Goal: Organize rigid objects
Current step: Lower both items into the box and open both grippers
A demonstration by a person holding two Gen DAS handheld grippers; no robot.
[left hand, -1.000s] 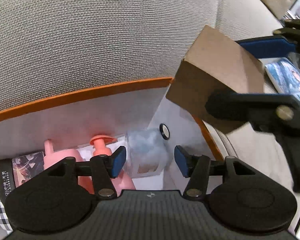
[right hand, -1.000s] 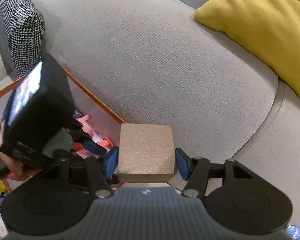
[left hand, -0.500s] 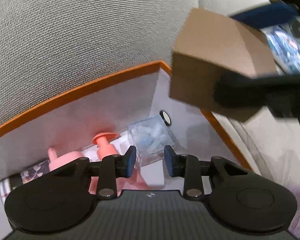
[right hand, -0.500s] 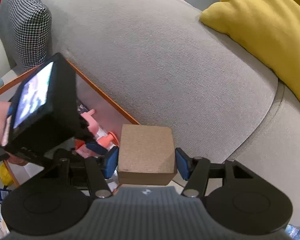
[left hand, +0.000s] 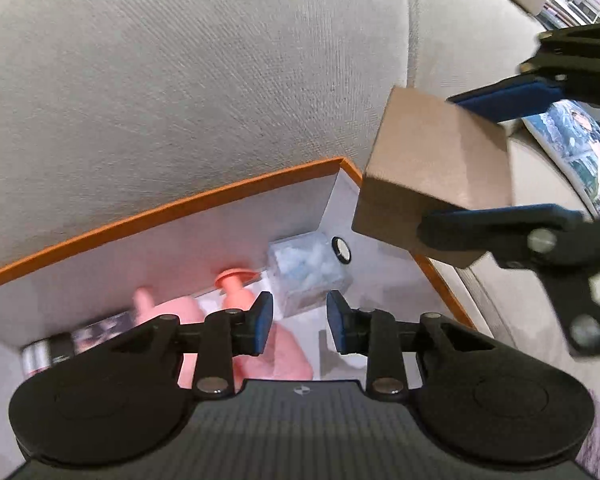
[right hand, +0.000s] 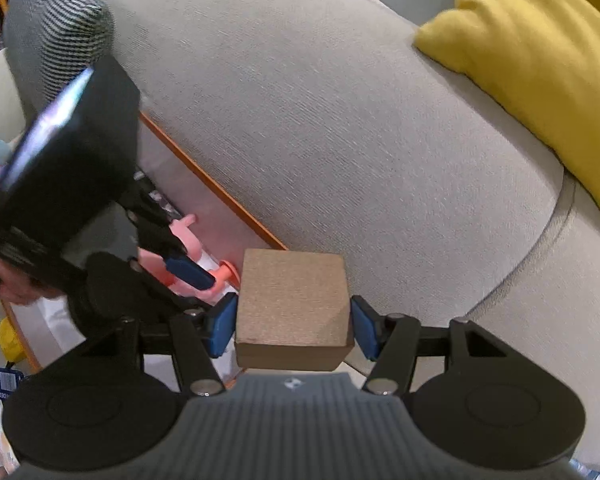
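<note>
Lifted clear since a second ago, the left gripper [left hand: 299, 322] has narrowed its jaws and holds nothing; the clear plastic cube box [left hand: 309, 274] sits beyond its fingertips inside the orange-rimmed white storage box [left hand: 188, 204]. Clamped between the right gripper's [right hand: 293, 326] blue pads is a brown cardboard cube [right hand: 292, 312].

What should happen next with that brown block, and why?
Probably the right gripper should lower the brown block into the orange-rimmed box, in the free space by the clear box. The block is clamped between its pads and hangs over the box's corner, while the left gripper, its jaws having just closed further with nothing between them, is clear of the way.
</note>
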